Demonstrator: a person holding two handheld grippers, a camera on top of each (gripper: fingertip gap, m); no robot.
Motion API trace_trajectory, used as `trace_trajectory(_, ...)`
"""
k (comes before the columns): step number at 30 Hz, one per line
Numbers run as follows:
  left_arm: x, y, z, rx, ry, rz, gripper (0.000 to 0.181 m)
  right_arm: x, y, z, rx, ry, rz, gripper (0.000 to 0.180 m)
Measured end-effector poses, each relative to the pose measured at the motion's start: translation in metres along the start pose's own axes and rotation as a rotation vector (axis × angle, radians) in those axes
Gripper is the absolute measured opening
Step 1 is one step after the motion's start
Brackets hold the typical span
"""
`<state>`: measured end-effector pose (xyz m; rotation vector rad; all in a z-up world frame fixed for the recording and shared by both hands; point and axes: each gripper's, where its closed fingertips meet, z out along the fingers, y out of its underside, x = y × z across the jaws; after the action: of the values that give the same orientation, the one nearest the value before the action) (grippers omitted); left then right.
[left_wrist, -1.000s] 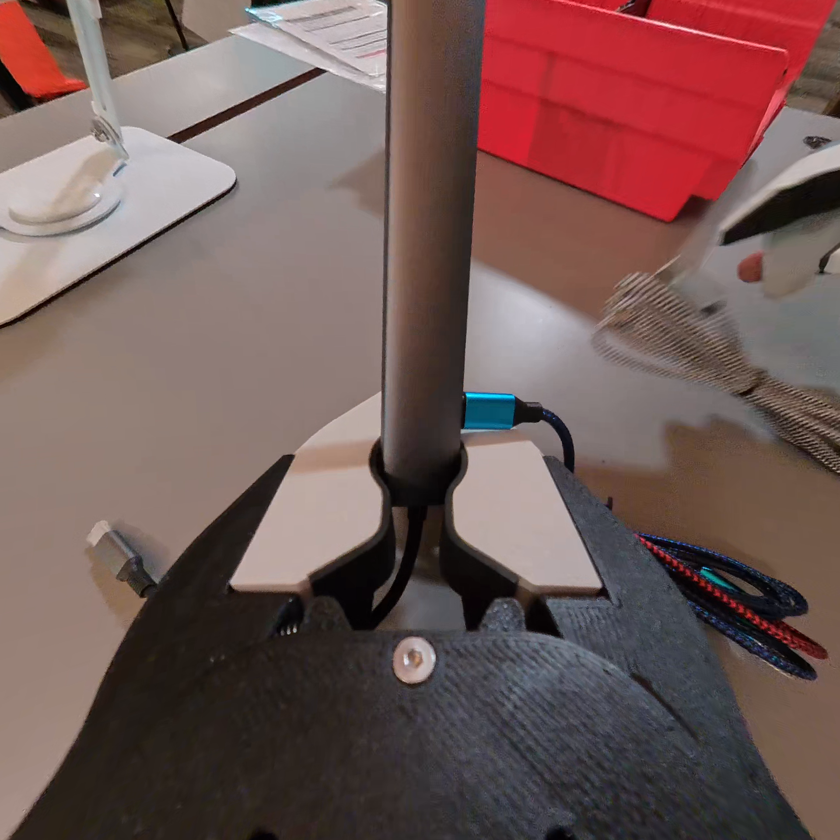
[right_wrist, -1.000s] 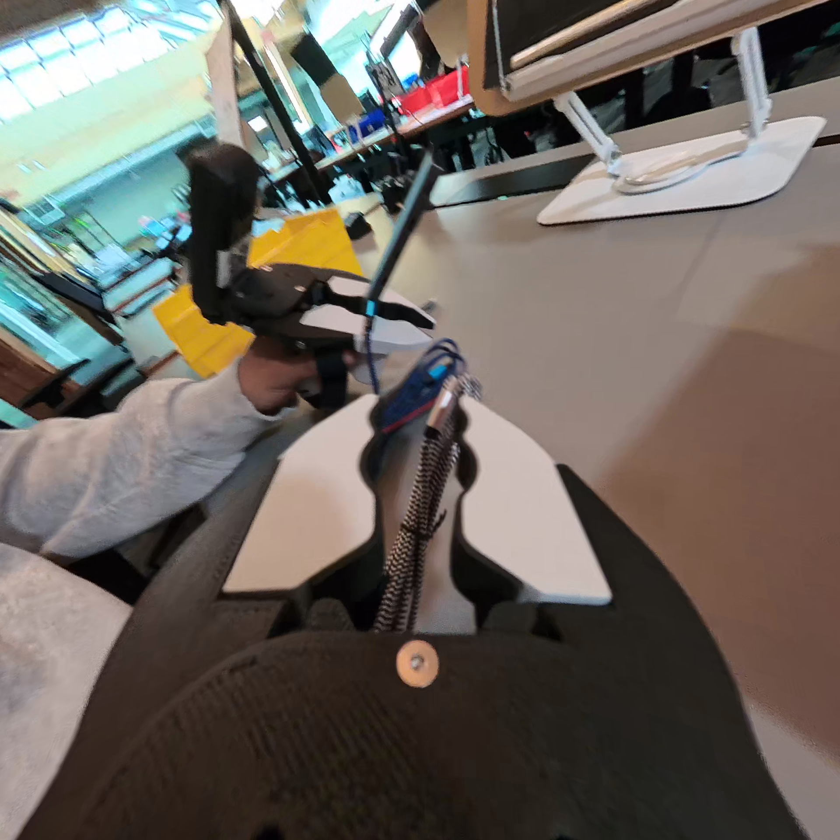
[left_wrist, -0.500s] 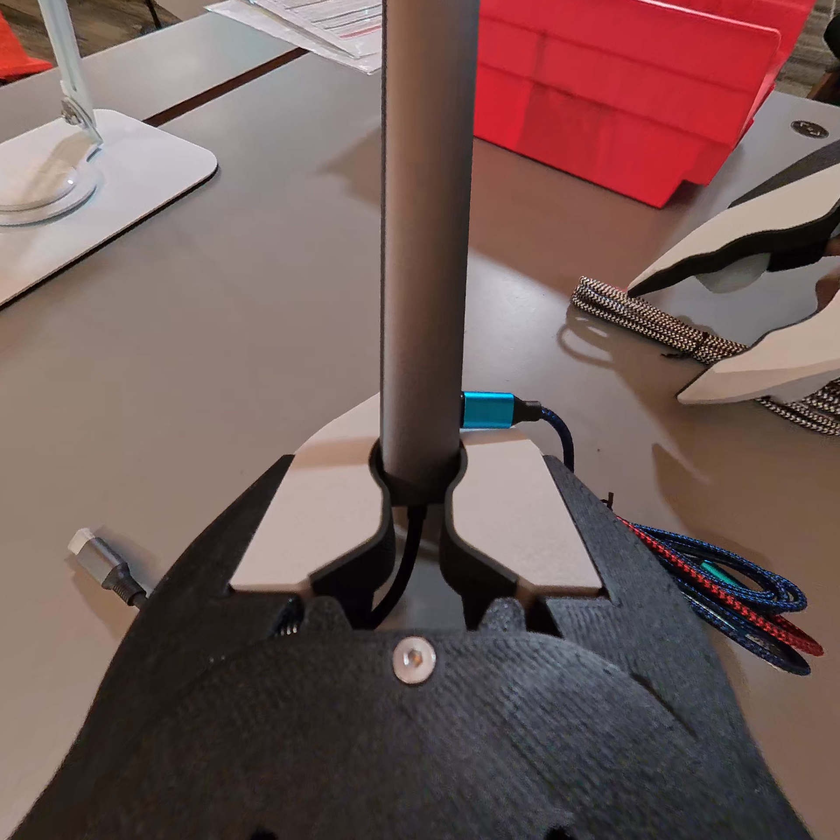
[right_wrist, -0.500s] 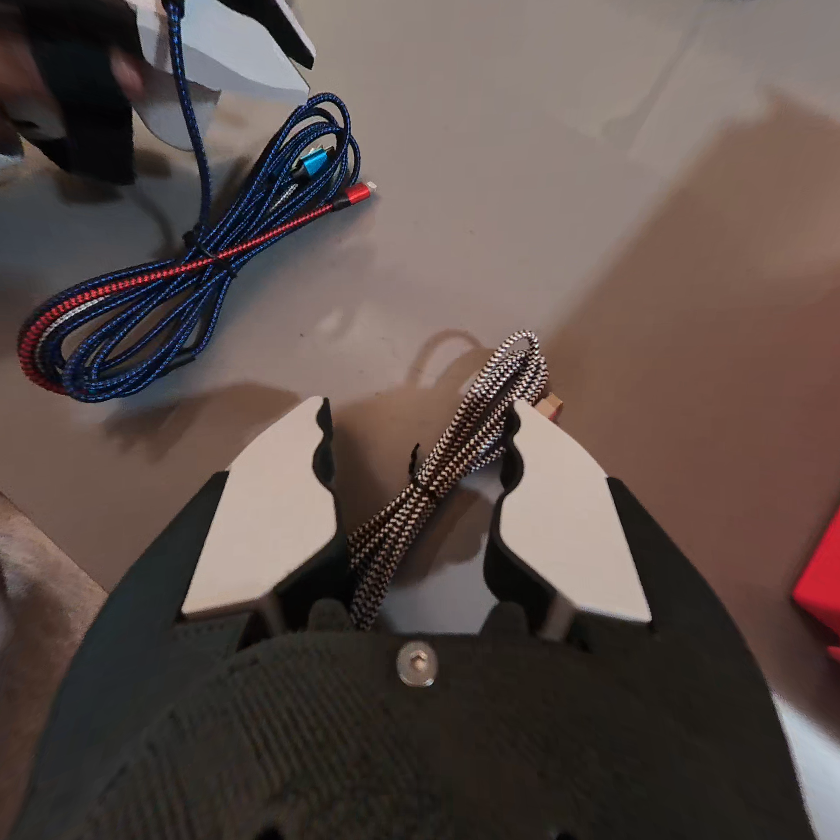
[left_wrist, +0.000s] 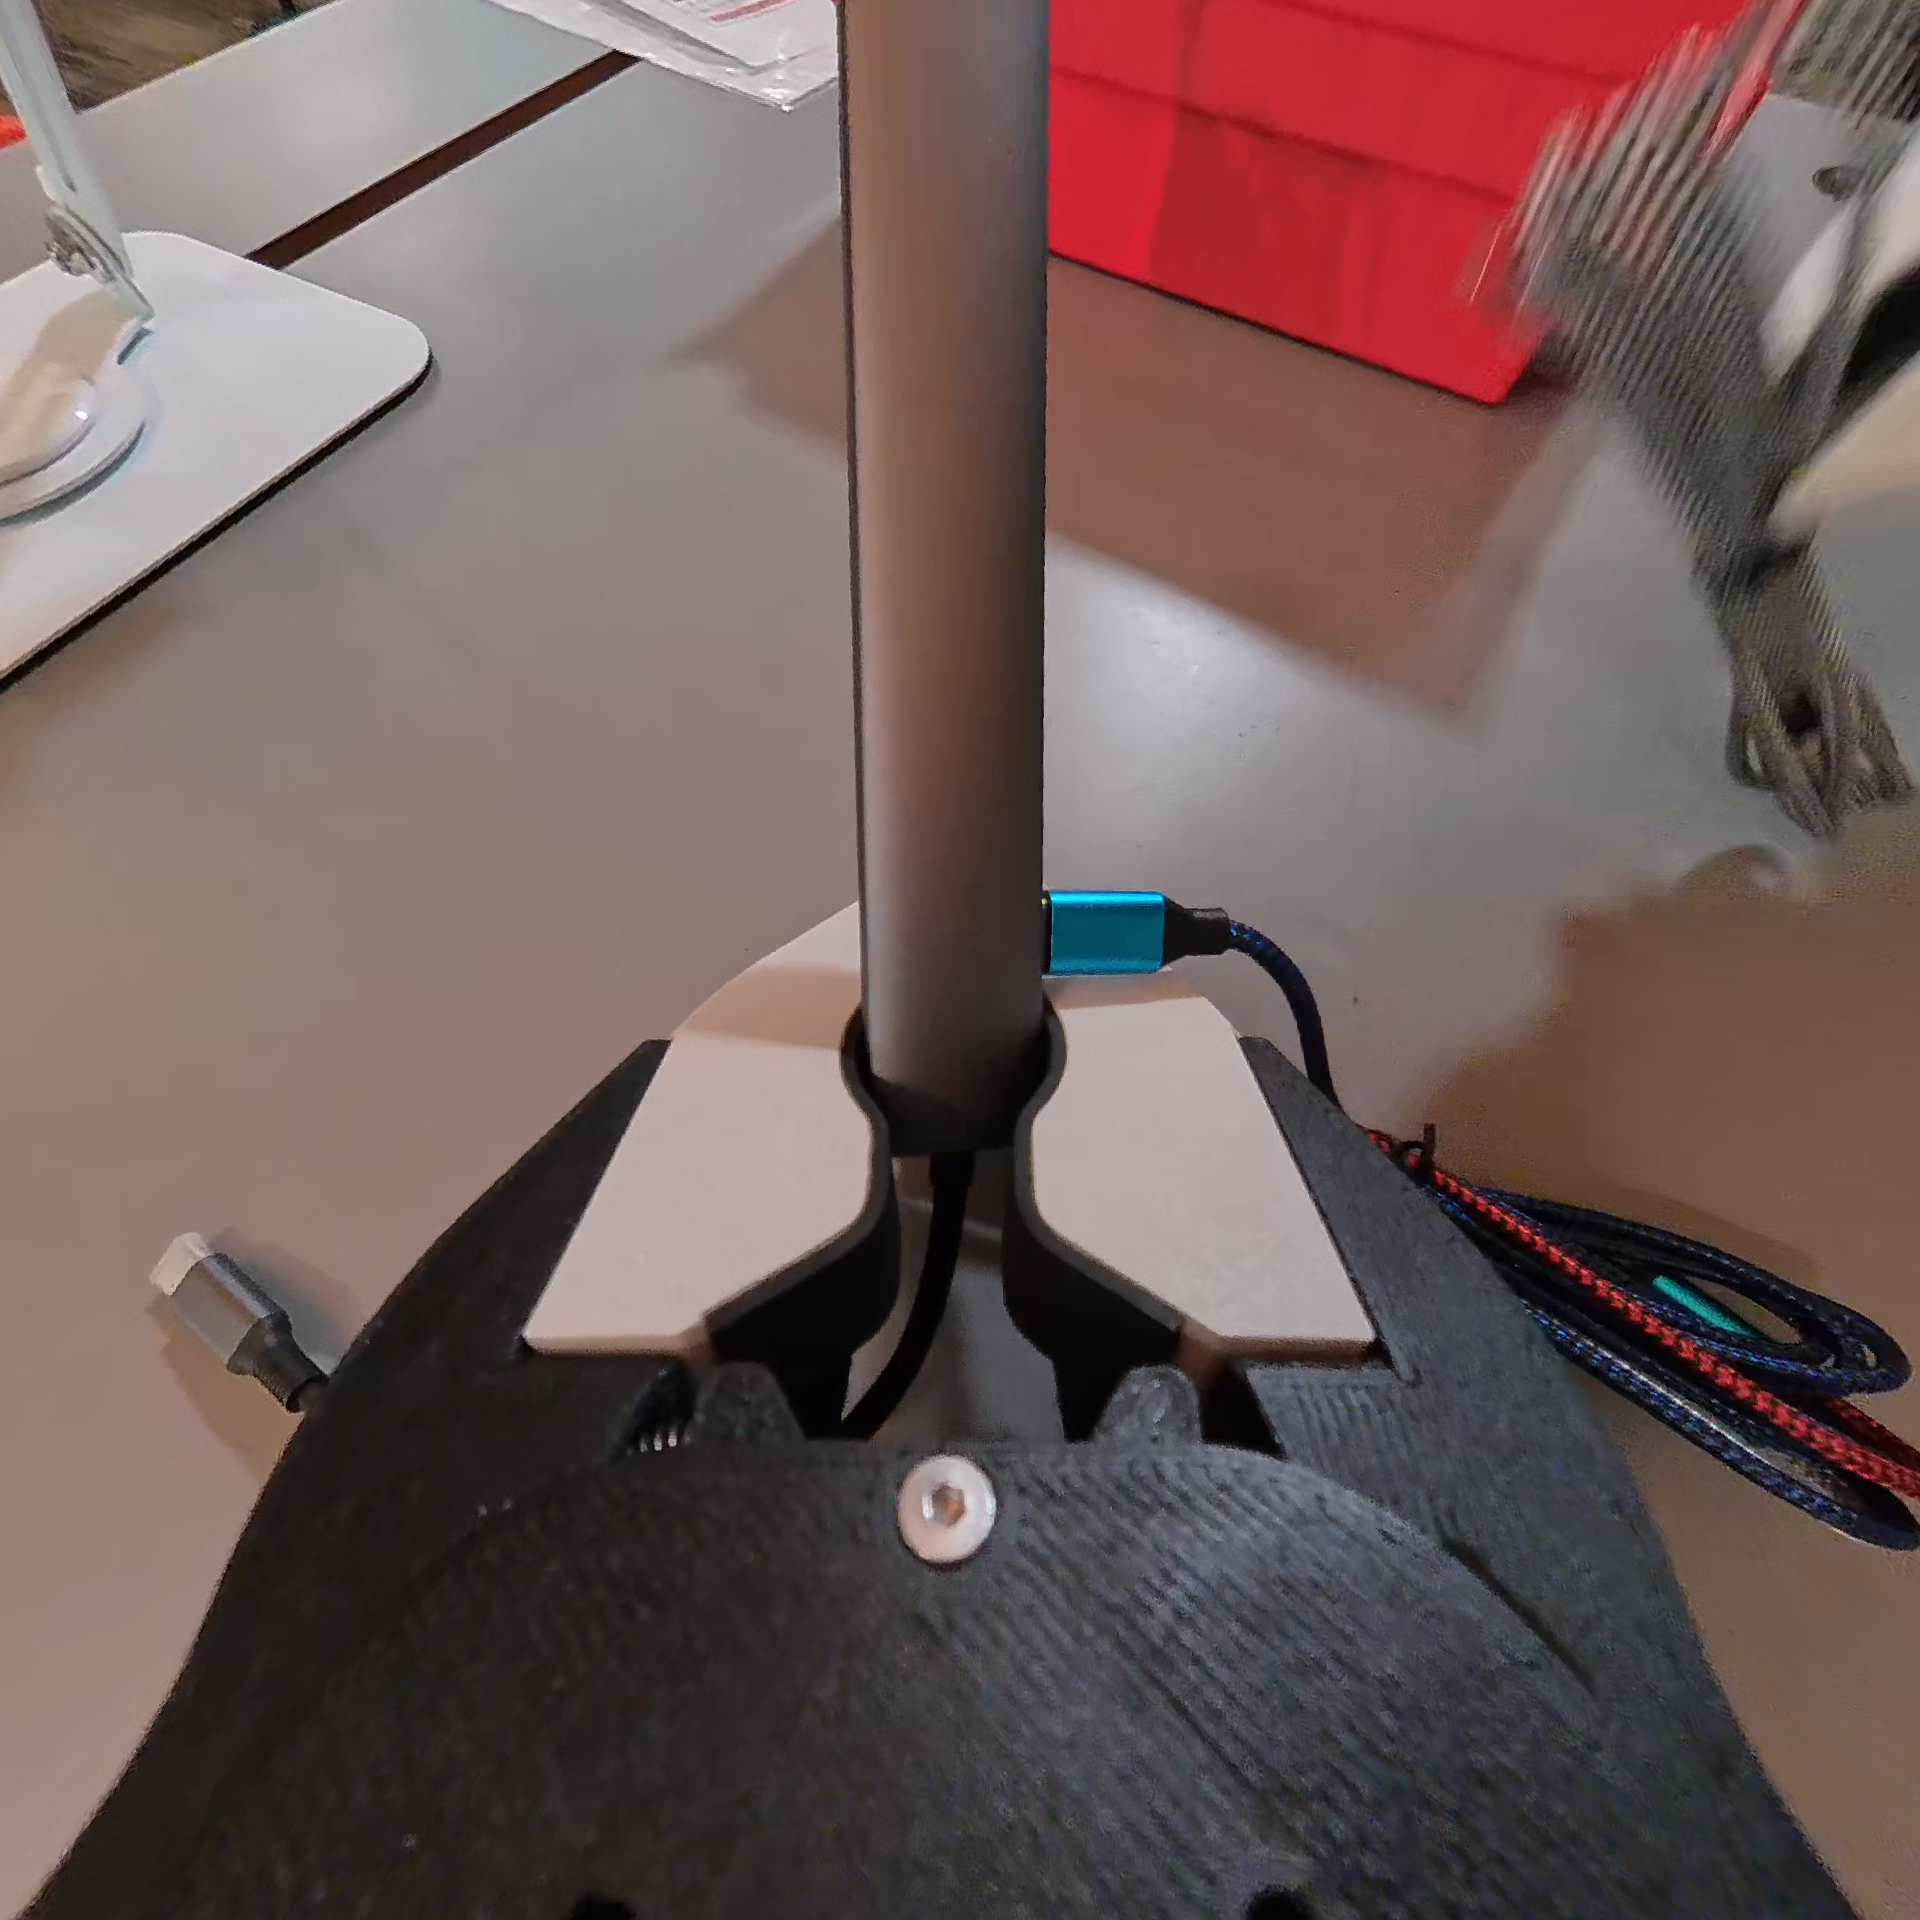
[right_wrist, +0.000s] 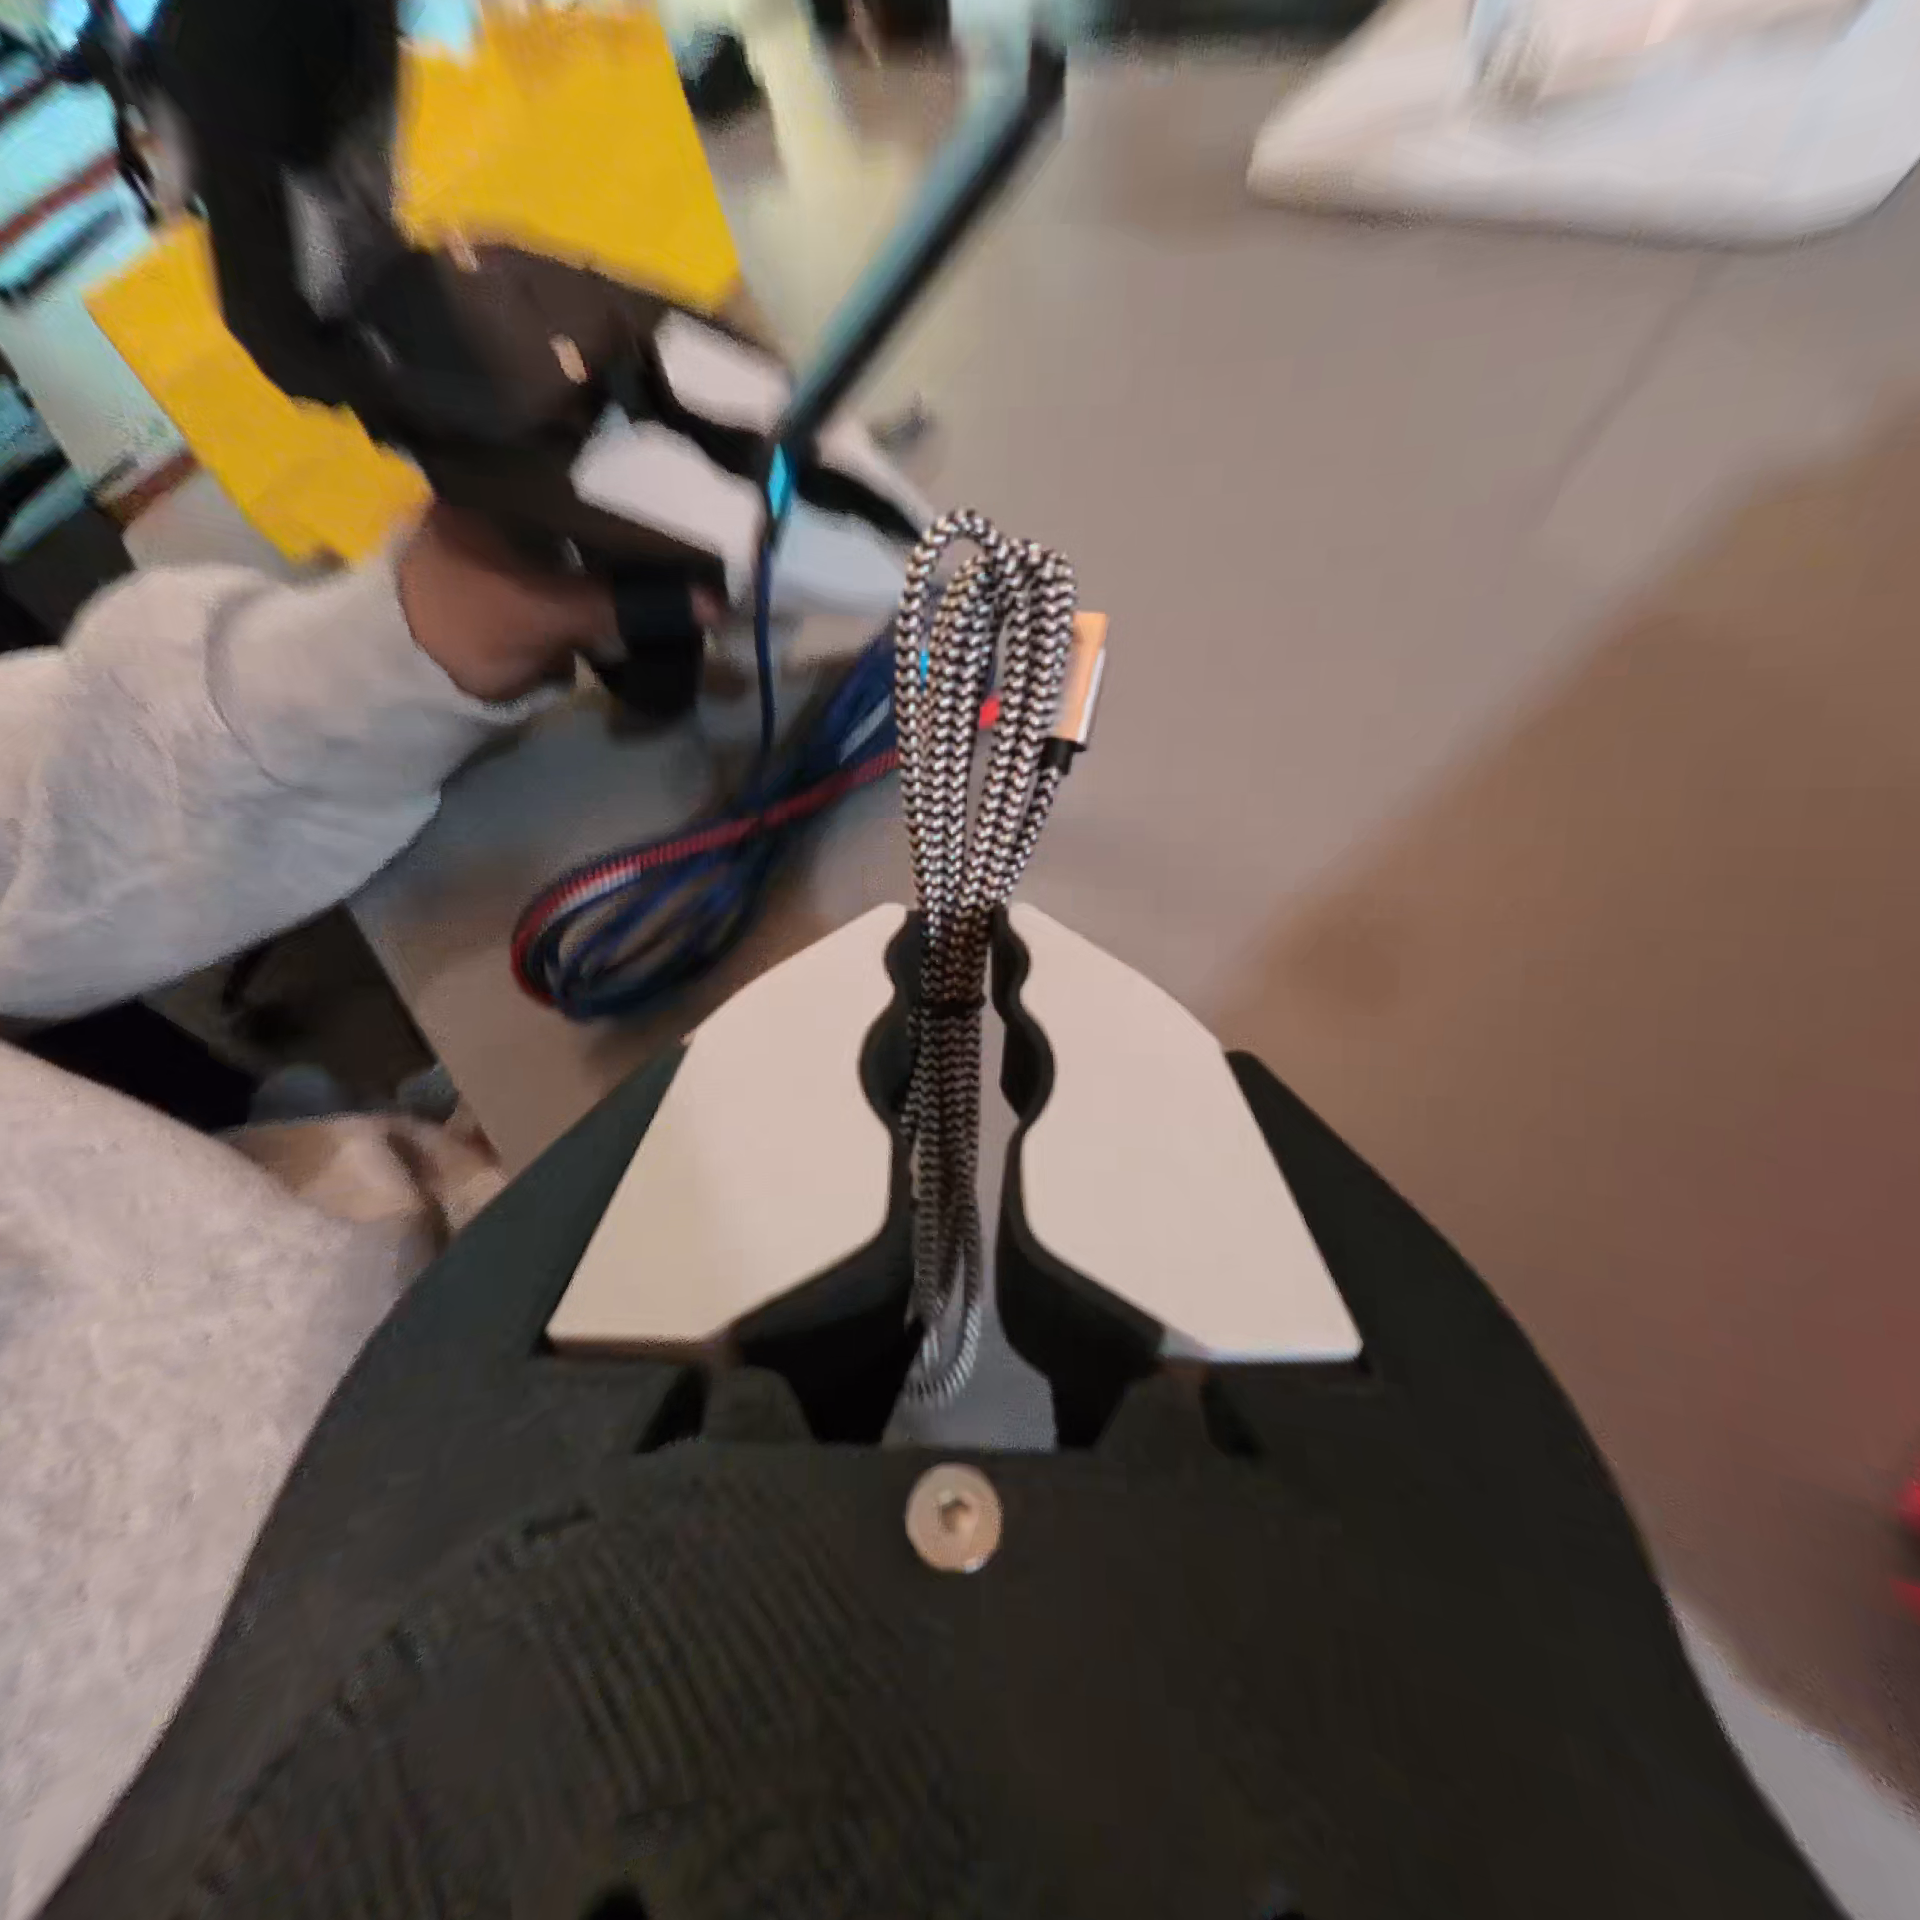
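Note:
My left gripper (left_wrist: 951, 1049) is shut on a flat grey device (left_wrist: 945, 520) and holds it upright on its edge. A blue plug (left_wrist: 1103, 932) sits in the device's right side. Its blue cable runs down to a blue-and-red cable bundle (left_wrist: 1714, 1382) lying on the table to the right. My right gripper (right_wrist: 956, 925) is shut on a bundled black-and-white braided cable (right_wrist: 977, 707) with a gold plug (right_wrist: 1086, 686), held off the table. That cable shows blurred at the right of the left wrist view (left_wrist: 1714, 436). The left gripper (right_wrist: 686, 436) also shows far off in the right wrist view.
Red bins (left_wrist: 1299, 187) stand at the back of the grey table (left_wrist: 520, 727). A white stand base (left_wrist: 208, 416) is at the far left. A loose grey plug (left_wrist: 223, 1314) lies left of my left gripper. A person's sleeve (right_wrist: 208, 727) and yellow bins (right_wrist: 561, 177) show at the left. The grippers' ends are close to 15 centimetres from one another. To the white stand base (left_wrist: 208, 416): left tips about 30 centimetres, right tips about 40 centimetres.
My right gripper, open around the braided cable on the table half a second ago, has shut on it and lifted it. The left gripper and device have barely moved.

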<state>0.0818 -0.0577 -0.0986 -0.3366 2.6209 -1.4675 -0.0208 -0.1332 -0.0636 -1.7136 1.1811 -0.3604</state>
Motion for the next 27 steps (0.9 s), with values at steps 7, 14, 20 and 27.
trace_trajectory(7,0.002,0.001,0.001,-0.009,0.011,0.012,0.020,0.078,-0.105,-0.141,0.273,0.578,-0.500,0.013)
trace_trajectory(14,0.003,0.002,0.002,-0.015,0.009,0.015,0.020,0.169,-0.075,-0.176,-0.014,0.961,-0.861,0.018)
trace_trajectory(20,0.004,0.003,0.003,-0.027,0.009,0.016,0.019,0.184,-0.067,-0.179,0.140,0.895,-0.578,0.028)
trace_trajectory(27,0.004,0.004,0.004,-0.031,0.012,0.008,0.020,0.148,-0.080,-0.167,0.203,0.810,-0.541,0.034)
